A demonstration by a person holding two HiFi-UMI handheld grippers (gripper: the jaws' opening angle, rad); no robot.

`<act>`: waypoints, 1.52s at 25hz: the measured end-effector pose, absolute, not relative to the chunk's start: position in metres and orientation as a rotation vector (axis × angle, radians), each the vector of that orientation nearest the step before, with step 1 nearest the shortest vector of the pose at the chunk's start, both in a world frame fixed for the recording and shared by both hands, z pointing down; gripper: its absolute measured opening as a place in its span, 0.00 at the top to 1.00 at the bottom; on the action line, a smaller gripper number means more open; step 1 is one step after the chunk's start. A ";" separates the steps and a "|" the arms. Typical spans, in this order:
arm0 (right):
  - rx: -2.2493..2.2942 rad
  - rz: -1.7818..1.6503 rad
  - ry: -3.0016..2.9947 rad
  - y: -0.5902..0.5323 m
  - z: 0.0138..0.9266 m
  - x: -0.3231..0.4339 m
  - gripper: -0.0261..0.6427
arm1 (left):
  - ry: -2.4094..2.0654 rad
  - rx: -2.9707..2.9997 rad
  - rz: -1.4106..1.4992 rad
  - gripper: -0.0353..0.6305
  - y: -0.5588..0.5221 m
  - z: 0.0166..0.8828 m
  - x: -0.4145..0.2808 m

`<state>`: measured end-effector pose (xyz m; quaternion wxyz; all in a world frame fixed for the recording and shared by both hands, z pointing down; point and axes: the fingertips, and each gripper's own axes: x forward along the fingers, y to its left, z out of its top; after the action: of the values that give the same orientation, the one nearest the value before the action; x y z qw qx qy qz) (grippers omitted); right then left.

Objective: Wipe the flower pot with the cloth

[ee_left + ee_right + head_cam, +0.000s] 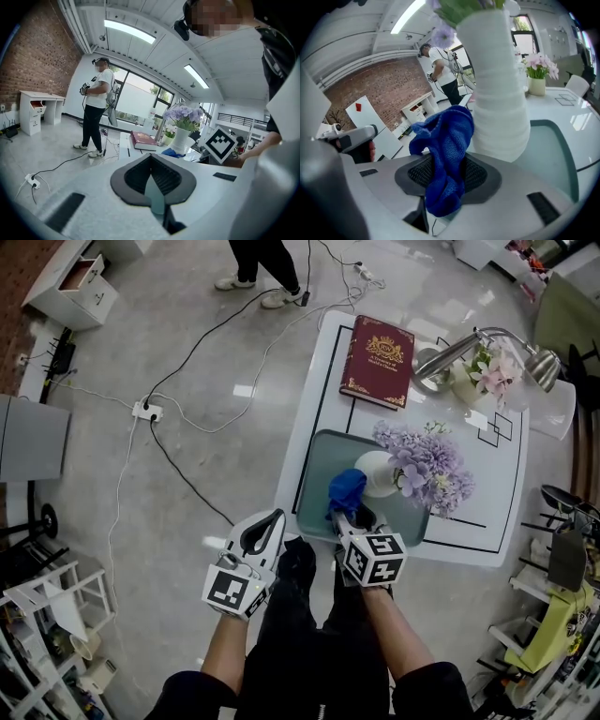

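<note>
A white ribbed flower pot (377, 472) with purple flowers (427, 465) stands on a teal tray (323, 451). My right gripper (354, 518) is shut on a bunched blue cloth (346, 491) just left of the pot. In the right gripper view the cloth (443, 150) hangs up out of the gripper (445, 183) and lies against the pot's (497, 89) side. My left gripper (262, 532) hangs off the table's near edge, shut with nothing in it. From the left gripper (152, 185) view, the pot (180, 140) is far ahead.
The tray lies on a white table (319, 381) with a red book (377, 362), a metal lamp (469, 348) and a small pot of pink flowers (487, 371) beyond. Cables and a power strip (146, 412) cross the floor at left. A person (96, 110) stands far off.
</note>
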<state>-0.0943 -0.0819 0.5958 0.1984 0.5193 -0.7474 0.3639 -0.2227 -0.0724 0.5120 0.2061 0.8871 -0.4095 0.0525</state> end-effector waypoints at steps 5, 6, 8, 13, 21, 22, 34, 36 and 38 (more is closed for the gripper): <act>1.415 0.832 -2.266 -0.053 0.523 -0.107 0.76 | -1.134 2.494 0.141 0.94 -0.059 0.500 -0.215; 1.405 0.781 -2.280 -0.044 0.512 -0.105 0.76 | -1.131 2.502 0.134 0.94 -0.056 0.495 -0.210; 1.393 0.674 -2.300 -0.027 0.493 -0.096 0.76 | -1.126 2.527 0.114 0.94 -0.048 0.482 -0.196; 1.427 0.601 -2.341 0.016 0.460 -0.059 0.76 | -1.117 2.582 0.090 0.94 -0.017 0.450 -0.158; 1.512 0.575 -2.390 0.076 0.418 0.010 0.76 | -1.102 2.616 0.071 0.94 0.055 0.418 -0.092; 1.515 0.574 -2.397 0.084 0.413 0.017 0.76 | -1.100 2.622 0.074 0.94 0.064 0.414 -0.083; 1.513 0.500 -2.465 0.147 0.380 0.066 0.76 | -1.140 2.653 0.102 0.94 0.130 0.381 -0.016; 1.512 0.500 -2.471 0.153 0.378 0.069 0.76 | -1.133 2.663 0.105 0.94 0.136 0.379 -0.010; 1.515 0.498 -2.475 0.159 0.375 0.071 0.76 | -1.127 2.672 0.106 0.94 0.141 0.377 -0.006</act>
<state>0.0712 0.1586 0.3748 0.0985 0.5121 -0.8365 0.1682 -0.0062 0.1412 0.3768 0.1193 0.9142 -0.3856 0.0362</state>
